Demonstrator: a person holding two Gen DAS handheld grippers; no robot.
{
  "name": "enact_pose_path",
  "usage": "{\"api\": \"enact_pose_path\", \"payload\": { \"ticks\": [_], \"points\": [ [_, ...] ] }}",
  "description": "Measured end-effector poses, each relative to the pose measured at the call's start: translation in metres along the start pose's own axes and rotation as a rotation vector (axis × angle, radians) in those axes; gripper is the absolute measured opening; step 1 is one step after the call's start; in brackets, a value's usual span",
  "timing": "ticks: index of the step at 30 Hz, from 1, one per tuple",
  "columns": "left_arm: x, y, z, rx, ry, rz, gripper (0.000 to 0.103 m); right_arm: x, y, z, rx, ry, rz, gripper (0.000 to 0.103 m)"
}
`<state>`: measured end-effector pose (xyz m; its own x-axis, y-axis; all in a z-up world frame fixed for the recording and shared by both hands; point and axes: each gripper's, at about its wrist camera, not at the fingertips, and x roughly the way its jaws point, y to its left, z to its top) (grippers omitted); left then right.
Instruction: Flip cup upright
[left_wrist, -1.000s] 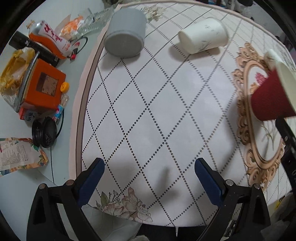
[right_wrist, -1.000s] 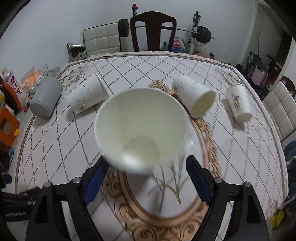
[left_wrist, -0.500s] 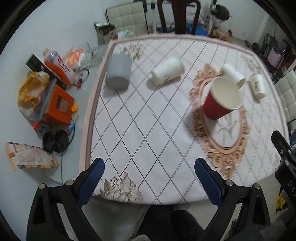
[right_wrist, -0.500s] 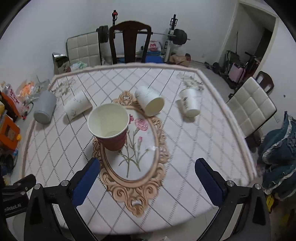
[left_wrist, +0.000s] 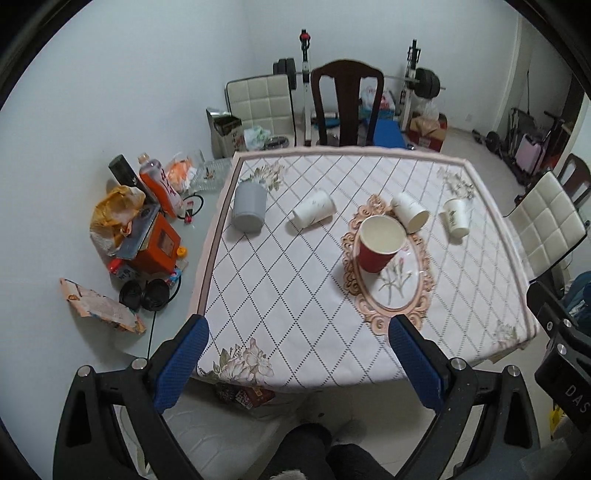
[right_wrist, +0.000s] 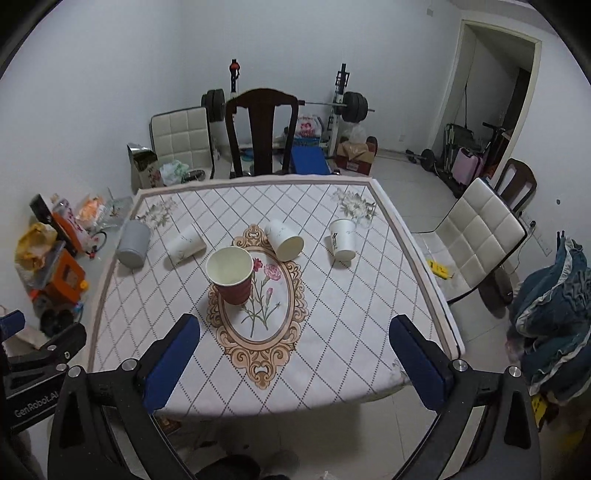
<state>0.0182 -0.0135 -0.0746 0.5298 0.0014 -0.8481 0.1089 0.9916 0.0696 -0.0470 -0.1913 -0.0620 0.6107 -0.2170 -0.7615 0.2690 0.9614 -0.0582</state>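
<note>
A red paper cup (left_wrist: 378, 243) (right_wrist: 232, 275) stands upright, mouth up, on the ornate oval at the middle of the patterned table (left_wrist: 280, 280). Three white paper cups lie on their sides: one left of it (left_wrist: 313, 212) (right_wrist: 185, 244), one just behind it (left_wrist: 409, 217) (right_wrist: 284, 239), one farther right (left_wrist: 456, 220) (right_wrist: 342, 240). A grey cup (left_wrist: 249, 212) (right_wrist: 133, 243) lies on its side near the left edge. My left gripper (left_wrist: 297, 360) and right gripper (right_wrist: 293, 356) are both open, empty, and held back over the table's near edge.
Clutter sits on the floor left of the table: an orange box (left_wrist: 159, 245), bags, headphones (left_wrist: 147, 293). A dark wooden chair (right_wrist: 263, 136) stands behind the table, a white padded chair (right_wrist: 480, 236) to its right. Gym weights stand by the back wall.
The right gripper let go of the red cup, which now stands on the table. Both grippers pulled up and back, away from the table.
</note>
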Motion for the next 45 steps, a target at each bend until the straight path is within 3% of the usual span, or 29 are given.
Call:
{"api": "enact_pose_path", "payload": {
  "ticks": [8, 16, 28, 45],
  "points": [
    [-0.043, -0.008, -0.007, 0.0, -0.055, -0.003, 0.099, -0.057, -0.025, -0.001, 0.012, -0.045, 0.001, 0.103],
    [-0.059, -0.011, -0.01, -0.017, -0.093, 0.013, 0.099, -0.083, -0.035, -0.002, 0.011, -0.066, 0.006, 0.103],
    [-0.06, -0.016, -0.012, -0.022, -0.072, 0.042, 0.103, -0.074, -0.035, -0.002, -0.022, -0.003, 0.038, 0.103],
    [-0.059, -0.016, -0.012, -0.027, -0.065, 0.049, 0.103, -0.066, -0.037, -0.002, -0.024, 0.018, 0.053, 0.103]
  ]
}}
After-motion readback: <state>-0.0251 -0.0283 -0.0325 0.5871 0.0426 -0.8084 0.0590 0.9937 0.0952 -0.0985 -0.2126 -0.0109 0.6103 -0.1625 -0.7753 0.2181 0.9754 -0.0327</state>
